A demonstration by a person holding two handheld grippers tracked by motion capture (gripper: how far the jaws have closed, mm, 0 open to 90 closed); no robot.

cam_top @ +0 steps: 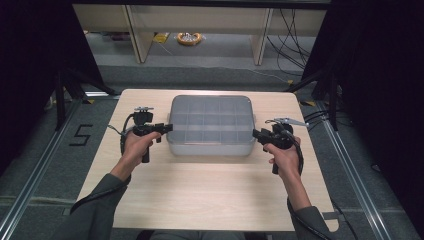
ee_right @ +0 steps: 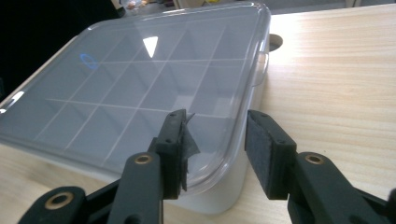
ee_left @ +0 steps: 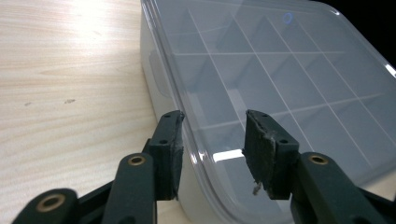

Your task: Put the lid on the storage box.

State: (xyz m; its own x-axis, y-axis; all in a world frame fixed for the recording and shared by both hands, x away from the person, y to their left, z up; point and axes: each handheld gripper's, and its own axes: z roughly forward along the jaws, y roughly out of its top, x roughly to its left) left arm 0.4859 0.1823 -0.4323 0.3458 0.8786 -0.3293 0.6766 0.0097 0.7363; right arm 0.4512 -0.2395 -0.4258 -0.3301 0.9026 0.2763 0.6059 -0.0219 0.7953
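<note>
Left gripper [cam_top: 166,128] and right gripper [cam_top: 257,133], each held in a hand, stand with jaws apart astride the lid edges of the box [cam_top: 210,125], gripping nothing. The box sits mid-table [cam_top: 200,190], lid on, compartments apparently empty. Judged step: approach to the lid. Next: both must close evenly before lifting.

**Lidded box, mid-table**

Box [cam_top: 210,125]: pale grey, rectangular, rounded corners, flat on the wooden table [cam_top: 200,190], long side toward the person. Closed under a clear lid [ee_left: 280,70], also [ee_right: 140,84], slightly overhanging the walls. Inside, seen through the lid: thin dividers forming a grid of compartments, contents impossible to tell. Small tab at one end wall [ee_right: 261,65]. Sits centred left to right, toward the far half.
</note>
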